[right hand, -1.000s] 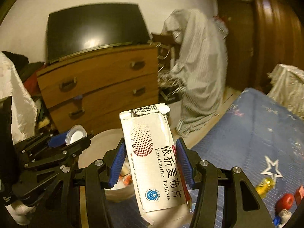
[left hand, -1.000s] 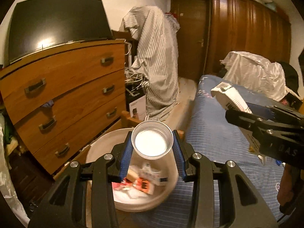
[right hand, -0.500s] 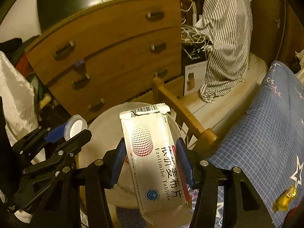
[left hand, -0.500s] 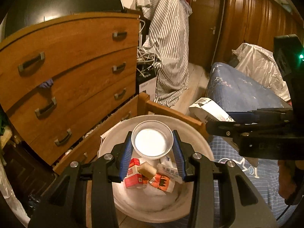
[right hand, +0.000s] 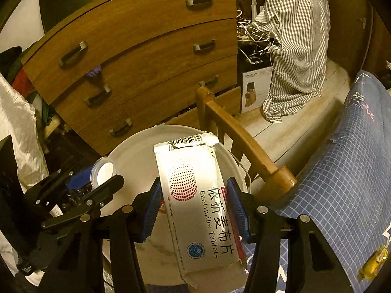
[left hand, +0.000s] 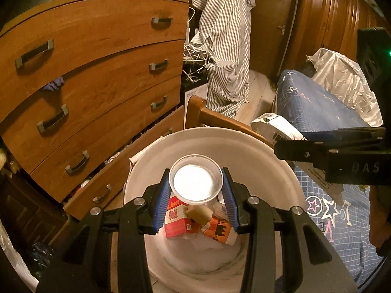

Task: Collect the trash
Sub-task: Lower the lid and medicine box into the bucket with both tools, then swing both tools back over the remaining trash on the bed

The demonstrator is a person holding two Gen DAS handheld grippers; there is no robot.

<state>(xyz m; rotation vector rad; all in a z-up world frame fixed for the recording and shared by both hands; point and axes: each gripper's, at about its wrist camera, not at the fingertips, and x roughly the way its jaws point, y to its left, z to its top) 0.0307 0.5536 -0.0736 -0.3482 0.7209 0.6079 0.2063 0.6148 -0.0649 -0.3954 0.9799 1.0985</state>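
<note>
Both tools are parked over the white bin point(left hand: 256, 146), presumably so whatever gets let go falls straight in. Left tool point(left hand: 196, 190) is closed narrow on a small clear cup point(left hand: 195, 183), pads against its sides, directly above the bin's middle. Right tool point(right hand: 193, 207) is clamped on a white tablet box point(right hand: 195, 195), which sticks out forward over the bin's rim on the bed side. Red carton point(left hand: 177, 221) and orange wrapper point(left hand: 220, 229) already lie in the bin's bottom. A yellow candy wrapper point(right hand: 374, 261) lies on the bed, well apart from the bin.
</note>
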